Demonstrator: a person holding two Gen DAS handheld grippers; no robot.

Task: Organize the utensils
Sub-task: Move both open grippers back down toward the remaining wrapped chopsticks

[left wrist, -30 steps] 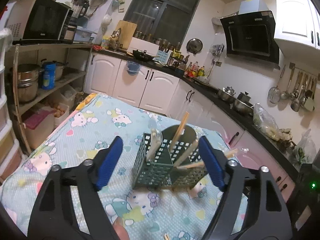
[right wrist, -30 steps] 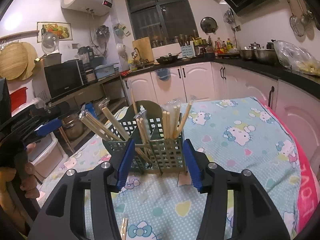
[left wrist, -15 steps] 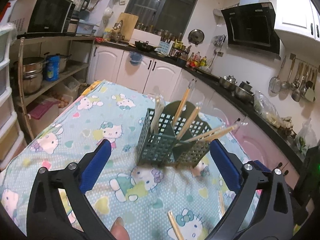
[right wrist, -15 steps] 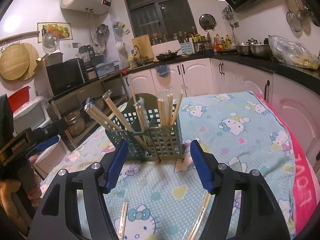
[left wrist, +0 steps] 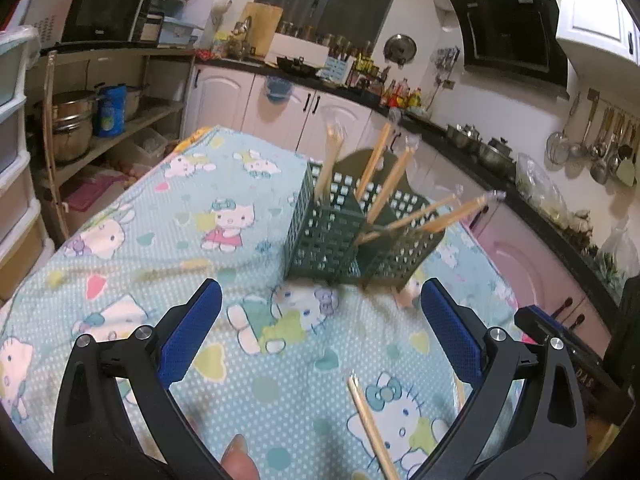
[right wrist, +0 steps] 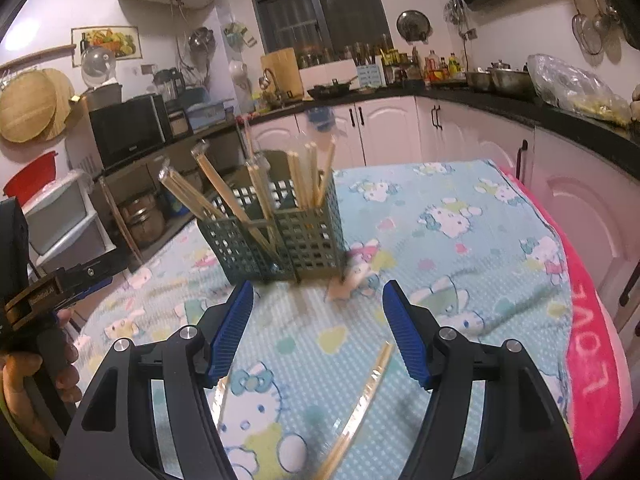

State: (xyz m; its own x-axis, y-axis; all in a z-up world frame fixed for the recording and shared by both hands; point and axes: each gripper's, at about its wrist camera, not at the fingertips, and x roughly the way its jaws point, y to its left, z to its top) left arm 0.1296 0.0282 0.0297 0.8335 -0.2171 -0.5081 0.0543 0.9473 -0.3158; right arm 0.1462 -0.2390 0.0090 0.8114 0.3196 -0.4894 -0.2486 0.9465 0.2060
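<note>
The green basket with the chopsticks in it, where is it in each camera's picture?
Left wrist view: the green basket stands right of centre, on the cartoon-cat tablecloth, beyond the open left hand-held gripper.
Right wrist view: the green basket stands left of centre, beyond the open right hand-held gripper.
Shared landmark: the wooden cutting board leaning on the far counter under the dark window.
</note>
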